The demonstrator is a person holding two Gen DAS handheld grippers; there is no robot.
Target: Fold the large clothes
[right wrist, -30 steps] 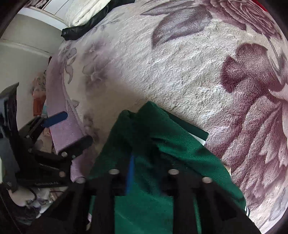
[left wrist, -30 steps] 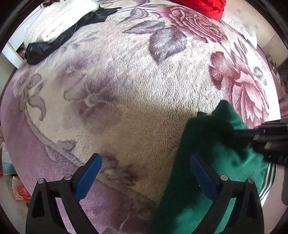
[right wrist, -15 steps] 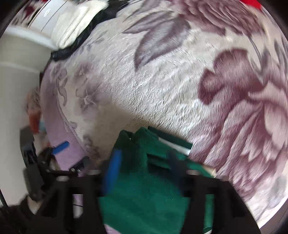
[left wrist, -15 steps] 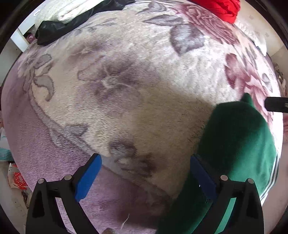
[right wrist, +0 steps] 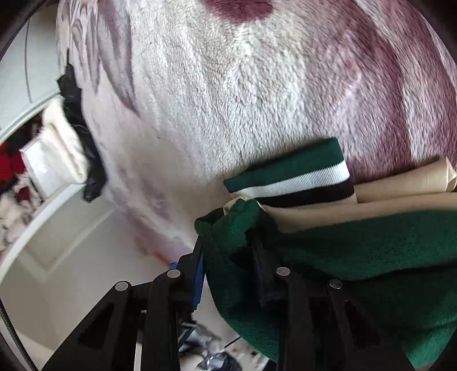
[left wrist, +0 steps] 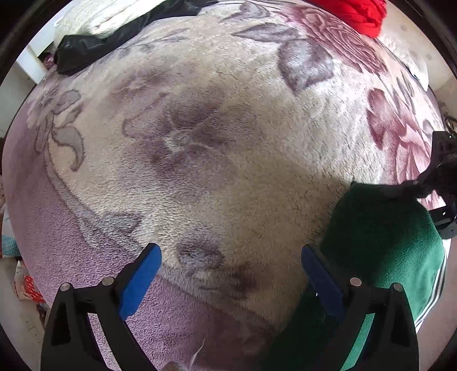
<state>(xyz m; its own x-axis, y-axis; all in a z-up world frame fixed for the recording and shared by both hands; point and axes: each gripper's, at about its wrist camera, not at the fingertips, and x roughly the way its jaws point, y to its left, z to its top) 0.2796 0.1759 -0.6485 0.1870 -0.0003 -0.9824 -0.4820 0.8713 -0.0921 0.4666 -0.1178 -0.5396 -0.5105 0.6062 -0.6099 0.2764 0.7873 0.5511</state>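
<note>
A green fleece jacket [left wrist: 380,242] with cream sleeves and a green, white and black striped cuff [right wrist: 291,174] lies folded at the near right of a floral plush blanket [left wrist: 214,128]. My right gripper [right wrist: 228,242] is shut on a bunched fold of the green jacket [right wrist: 342,251], and it shows as a black frame at the right edge of the left wrist view [left wrist: 440,182]. My left gripper [left wrist: 231,274] is open and empty above the blanket, its right finger beside the jacket's left edge.
A black garment [left wrist: 114,37] and a white fluffy one [left wrist: 94,14] lie at the blanket's far left. A red garment [left wrist: 354,12] lies at the far right. The bed's left edge drops to a cluttered floor [left wrist: 22,285].
My right gripper has swung round with the green jacket still in it, and the striped cuff and cream sleeves now show. My left gripper stays open and has drifted back from the jacket.
</note>
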